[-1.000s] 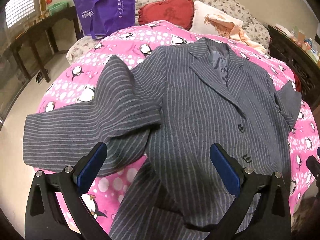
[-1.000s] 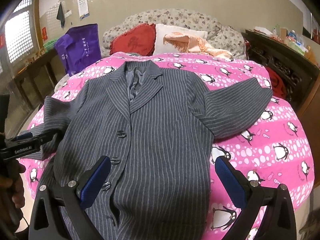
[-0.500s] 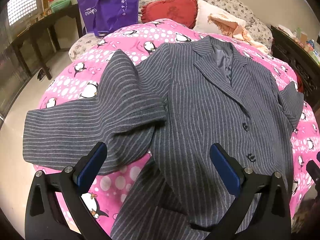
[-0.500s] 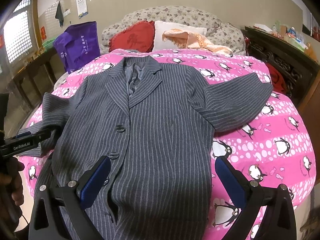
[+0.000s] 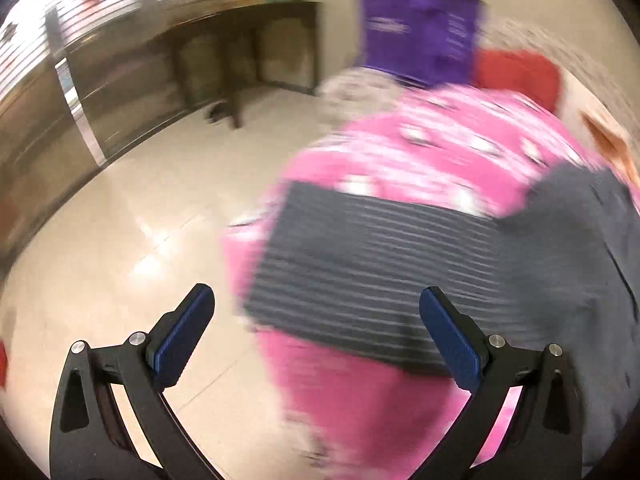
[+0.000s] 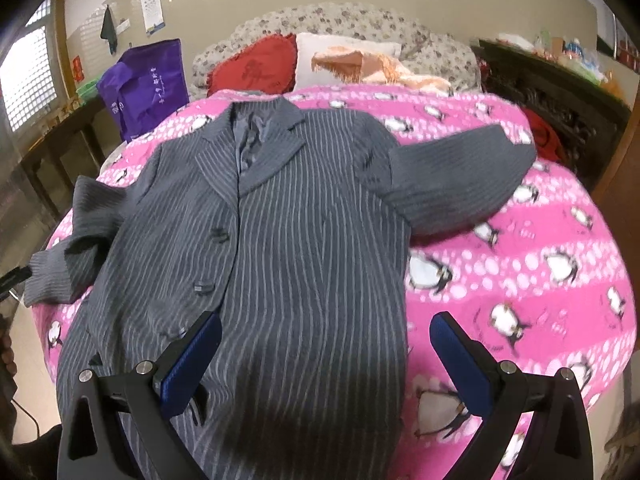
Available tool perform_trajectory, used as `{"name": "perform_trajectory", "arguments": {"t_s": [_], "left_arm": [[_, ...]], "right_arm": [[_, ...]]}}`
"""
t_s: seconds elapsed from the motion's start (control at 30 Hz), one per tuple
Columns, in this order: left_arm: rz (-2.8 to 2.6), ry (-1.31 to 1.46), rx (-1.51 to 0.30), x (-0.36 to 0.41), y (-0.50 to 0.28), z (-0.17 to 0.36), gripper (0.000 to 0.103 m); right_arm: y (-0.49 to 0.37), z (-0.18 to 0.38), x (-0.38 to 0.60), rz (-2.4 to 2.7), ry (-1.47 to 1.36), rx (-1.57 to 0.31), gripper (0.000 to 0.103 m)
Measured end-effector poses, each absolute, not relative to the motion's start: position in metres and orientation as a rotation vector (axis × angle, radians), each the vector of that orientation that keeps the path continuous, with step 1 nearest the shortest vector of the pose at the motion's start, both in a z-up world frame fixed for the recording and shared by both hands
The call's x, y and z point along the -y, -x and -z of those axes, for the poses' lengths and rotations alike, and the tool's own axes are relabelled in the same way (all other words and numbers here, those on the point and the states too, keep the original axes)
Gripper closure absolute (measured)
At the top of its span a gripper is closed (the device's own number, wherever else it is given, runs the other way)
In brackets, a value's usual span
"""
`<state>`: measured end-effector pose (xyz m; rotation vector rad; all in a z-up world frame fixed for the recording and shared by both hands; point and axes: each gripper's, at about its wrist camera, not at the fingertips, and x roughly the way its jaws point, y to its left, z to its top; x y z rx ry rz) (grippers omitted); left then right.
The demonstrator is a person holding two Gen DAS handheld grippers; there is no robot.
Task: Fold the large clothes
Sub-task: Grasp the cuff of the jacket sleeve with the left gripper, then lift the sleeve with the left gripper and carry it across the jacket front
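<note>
A purple tote bag (image 6: pixel 150 86) stands far ahead-left of the right tool (image 6: pixel 325 356), its contents hidden and its white lettering too small to read. The right tool is spread wide and holds nothing, poised above the lower front of the grey pinstriped jacket (image 6: pixel 288 248), which lies face up and buttoned on the pink penguin-print bed cover (image 6: pixel 540 280). The left tool (image 5: pixel 316 332) is equally wide apart and empty, with the jacket's sleeve (image 5: pixel 372 264) just ahead in a motion-blurred view.
</note>
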<state>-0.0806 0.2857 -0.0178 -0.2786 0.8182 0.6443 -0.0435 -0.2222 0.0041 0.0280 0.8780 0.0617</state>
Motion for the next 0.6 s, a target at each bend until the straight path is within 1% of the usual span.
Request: {"name": "perform_trajectory", "arguments": {"t_s": [0.13, 0.2, 0.3, 0.33, 0.4, 0.43, 0.47, 0.5, 0.57, 0.6], "left_arm": [[-0.678, 0.45, -0.84, -0.331, 0.108, 0.041, 0.001], [-0.625, 0.542, -0.853, -0.339, 0.112, 0.054, 0.006], [-0.559, 0.591, -0.874, -0.333, 0.102, 0.061, 0.016], [-0.538, 0.595, -0.875, -0.329, 0.098, 0.062, 0.022], [-0.516, 0.595, -0.854, -0.326, 0.09, 0.062, 0.025], [-0.512, 0.596, -0.847, -0.327, 0.087, 0.062, 0.035], [-0.5, 0.606, -0.846, -0.328, 0.084, 0.062, 0.052], [-0.5, 0.616, -0.844, -0.33, 0.082, 0.061, 0.056], [-0.502, 0.62, -0.795, -0.331, 0.082, 0.054, 0.075], [-0.497, 0.616, -0.773, -0.33, 0.084, 0.049, 0.075]], "right_arm": [[0.049, 0.008, 0.219, -0.095, -0.053, -0.894, 0.0], [0.051, 0.012, 0.215, -0.106, -0.05, -0.906, 0.0], [0.051, 0.015, 0.209, -0.108, -0.034, -0.912, 0.0], [0.051, 0.014, 0.208, -0.109, -0.033, -0.911, 0.0], [0.051, 0.014, 0.209, -0.104, -0.032, -0.906, 0.0], [0.051, 0.013, 0.21, -0.102, -0.034, -0.905, 0.0], [0.052, 0.012, 0.212, -0.099, -0.04, -0.903, 0.0], [0.052, 0.012, 0.214, -0.095, -0.044, -0.902, 0.0], [0.053, 0.012, 0.218, -0.083, -0.05, -0.905, 0.0], [0.053, 0.012, 0.219, -0.078, -0.056, -0.904, 0.0]]}}
